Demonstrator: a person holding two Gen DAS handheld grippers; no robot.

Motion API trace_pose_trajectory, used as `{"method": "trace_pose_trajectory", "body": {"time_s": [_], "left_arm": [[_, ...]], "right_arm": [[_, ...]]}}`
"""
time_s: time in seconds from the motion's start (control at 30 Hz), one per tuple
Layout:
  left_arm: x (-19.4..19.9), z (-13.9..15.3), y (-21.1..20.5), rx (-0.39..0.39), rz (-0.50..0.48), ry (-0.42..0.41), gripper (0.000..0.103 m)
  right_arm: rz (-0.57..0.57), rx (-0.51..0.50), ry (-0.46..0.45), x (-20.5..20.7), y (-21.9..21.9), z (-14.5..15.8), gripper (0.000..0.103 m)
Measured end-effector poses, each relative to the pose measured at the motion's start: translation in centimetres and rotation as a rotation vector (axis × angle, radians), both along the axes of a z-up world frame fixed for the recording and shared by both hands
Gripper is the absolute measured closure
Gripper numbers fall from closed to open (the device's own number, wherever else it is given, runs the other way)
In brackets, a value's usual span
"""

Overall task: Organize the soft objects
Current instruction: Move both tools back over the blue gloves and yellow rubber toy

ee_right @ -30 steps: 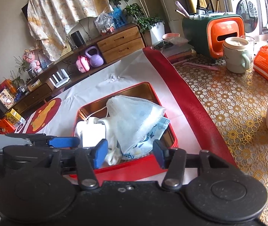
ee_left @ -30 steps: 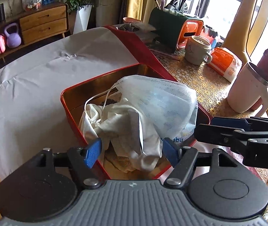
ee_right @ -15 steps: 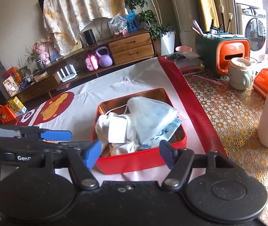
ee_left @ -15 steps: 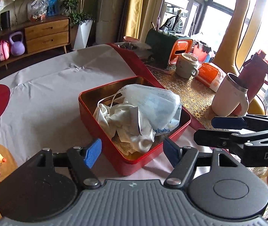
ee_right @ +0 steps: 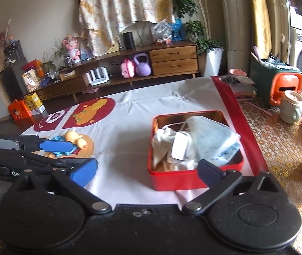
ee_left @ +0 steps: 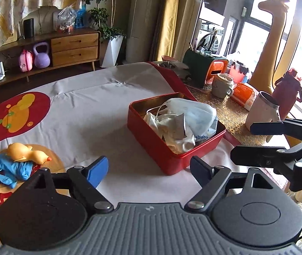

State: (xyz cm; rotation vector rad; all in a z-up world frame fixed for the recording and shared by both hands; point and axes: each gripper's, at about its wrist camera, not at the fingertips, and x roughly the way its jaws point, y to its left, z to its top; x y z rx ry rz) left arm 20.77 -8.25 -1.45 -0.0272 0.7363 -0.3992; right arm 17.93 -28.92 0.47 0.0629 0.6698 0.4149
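Soft stuff is mostly piled in the red tin point(ee_left: 168, 159): a pale blue face mask point(ee_left: 195, 114) on top of crumpled white cloth point(ee_left: 172, 131). Blue gloves point(ee_left: 8, 167) and a rubber duck point(ee_left: 27, 152) sit on the tablecloth point(ee_left: 99, 110), well left of it. Left gripper point(ee_left: 148, 166) and right gripper point(ee_right: 146, 167) both hang spread wide with nothing in them, just short of the tin.
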Motion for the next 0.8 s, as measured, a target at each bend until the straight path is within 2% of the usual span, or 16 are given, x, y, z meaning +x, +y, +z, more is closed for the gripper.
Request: {"method": "trace_pose_trajectory", "body": {"time_s": [0.23,0.33,0.5,0.8], "left_arm": [[-2.1,-0.3,3.8,0.015,0.056,-0.009,0.011],[-2.4,-0.6,5.8,0.004,0.081,-0.003,0.001],[-2.7,-1.0,9.4,-0.009,0.127,-0.014,0.0],[-1.4,-3.2,15.4,-0.002,0.233,0.026,0.0]], "right_arm": [[0.078,-0.017,-0.001,0.0,4.1,-0.1,0.001],[0.108,-0.024,0.004,0.3,5.8,-0.3,0.001],[0.165,-0.04,0.015,1.0,8.9,-0.5,0.001],[0.24,-0.067,0.056,3.9,14.0,-1.8,0.001]]}}
